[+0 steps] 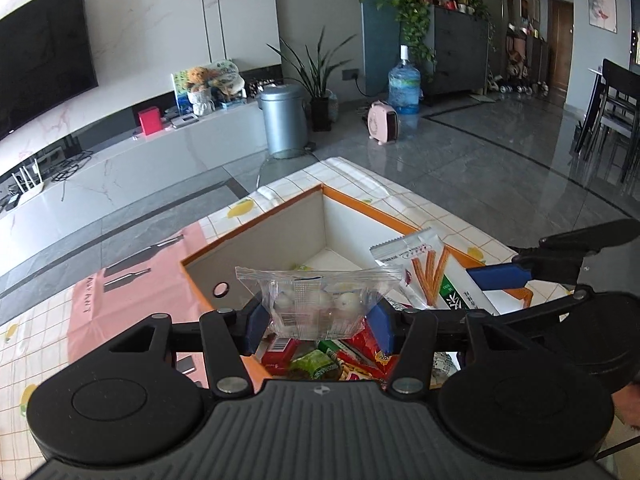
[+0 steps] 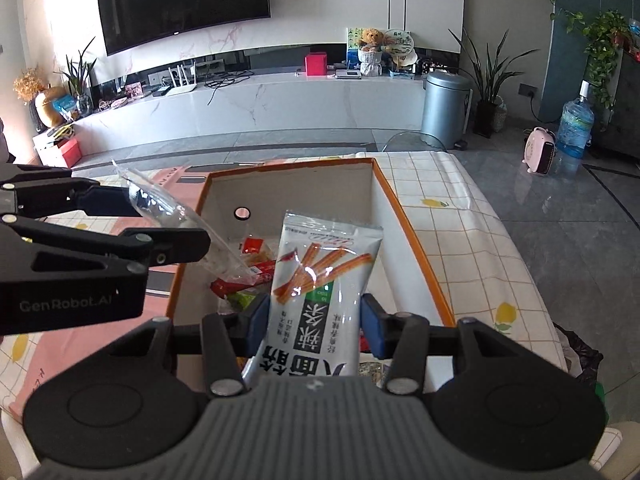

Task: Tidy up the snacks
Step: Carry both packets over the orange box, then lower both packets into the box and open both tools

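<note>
Left wrist view: left gripper [image 1: 318, 322] clamps clear candy pouch [image 1: 318, 304], right gripper [image 2: 316, 326] pinches stick-snack packet [image 2: 320, 288], both above orange-rimmed box [image 2: 412, 240]; crowded grippers risk colliding, slick film slipping.

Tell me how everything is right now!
left gripper: shut on clear packet
clear packet: held above the box
right gripper: shut on spicy-stick packet
spicy-stick packet: held above the box
box: open, snacks inside
</note>
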`<state>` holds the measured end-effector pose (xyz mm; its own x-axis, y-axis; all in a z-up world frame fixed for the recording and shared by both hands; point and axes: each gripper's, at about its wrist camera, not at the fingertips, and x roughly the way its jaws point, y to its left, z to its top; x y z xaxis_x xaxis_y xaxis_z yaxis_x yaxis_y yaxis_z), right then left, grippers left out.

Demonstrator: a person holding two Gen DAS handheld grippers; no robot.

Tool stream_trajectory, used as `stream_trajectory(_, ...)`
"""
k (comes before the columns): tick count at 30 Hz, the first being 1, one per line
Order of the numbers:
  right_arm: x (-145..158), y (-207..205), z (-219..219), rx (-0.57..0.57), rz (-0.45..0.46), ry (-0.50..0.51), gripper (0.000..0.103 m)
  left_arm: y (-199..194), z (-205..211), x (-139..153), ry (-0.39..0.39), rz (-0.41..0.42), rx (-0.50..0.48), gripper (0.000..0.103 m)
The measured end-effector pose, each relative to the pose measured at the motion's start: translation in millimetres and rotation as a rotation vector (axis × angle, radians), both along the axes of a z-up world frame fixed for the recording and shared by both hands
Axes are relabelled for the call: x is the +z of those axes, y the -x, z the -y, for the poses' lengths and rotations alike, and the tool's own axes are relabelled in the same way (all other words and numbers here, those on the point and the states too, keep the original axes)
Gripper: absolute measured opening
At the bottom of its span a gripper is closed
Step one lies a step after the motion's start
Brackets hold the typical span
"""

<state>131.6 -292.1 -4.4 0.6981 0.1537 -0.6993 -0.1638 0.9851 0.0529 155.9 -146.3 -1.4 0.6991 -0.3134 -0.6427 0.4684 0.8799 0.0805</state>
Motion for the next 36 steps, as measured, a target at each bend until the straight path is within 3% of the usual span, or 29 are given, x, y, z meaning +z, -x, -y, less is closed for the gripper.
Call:
stream_trajectory(17, -55.0, -82.0, -2.6, 0.056, -0.131, 0.13, 0.047, -58.1, 10.6, -48.0, -0.046, -0.091, -0.015, 0.06)
stream_trajectory(28, -78.7, -99.1, -13.3, 0.141, -0.264, 0.186, 0.047, -59.5, 12.3, -57.4, -0.118, -0.211, -0.06, 0.061)
stream_trajectory(36, -72.7, -98.9, -10.1, 0.132, -0.278, 0.18, 0.05, -57.3, 3.7, -56.7, -0.12, -0.247, -0.048, 0.067)
